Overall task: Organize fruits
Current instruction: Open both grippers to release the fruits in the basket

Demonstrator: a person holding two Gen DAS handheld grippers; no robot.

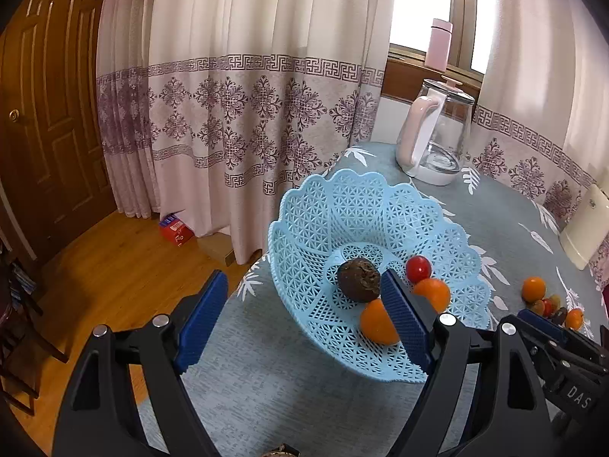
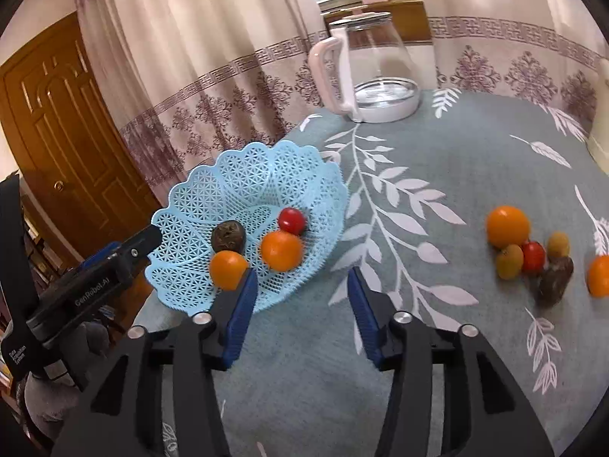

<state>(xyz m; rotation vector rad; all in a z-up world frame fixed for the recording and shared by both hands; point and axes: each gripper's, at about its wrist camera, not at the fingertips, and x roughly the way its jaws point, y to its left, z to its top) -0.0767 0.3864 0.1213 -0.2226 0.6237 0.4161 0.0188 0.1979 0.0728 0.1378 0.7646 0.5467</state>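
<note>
A light blue lattice basket (image 1: 335, 205) (image 2: 243, 175) sits at the table's left edge. In it lie two oranges (image 2: 281, 250) (image 1: 375, 323), a red tomato (image 2: 291, 220) (image 1: 418, 268) and a dark brown wrinkled fruit (image 2: 227, 237) (image 1: 358, 280). My left gripper (image 1: 304, 316) is open above the basket's near rim, empty. My right gripper (image 2: 300, 301) is open over the cloth just right of the basket, empty. On the cloth to the right lies a cluster of loose fruit: an orange (image 2: 508, 226), a yellow-green fruit (image 2: 509, 261), a red tomato (image 2: 533, 257), a dark fruit (image 2: 553, 282) and another orange (image 2: 599, 276).
A glass kettle with a pink handle (image 2: 365, 68) (image 1: 434, 133) stands at the back of the grey leaf-patterned tablecloth (image 2: 418, 175). A cream object (image 1: 582, 224) rests at the right edge. Curtains hang behind. Left of the table are a wooden floor (image 1: 114, 266) and a door (image 2: 72, 137).
</note>
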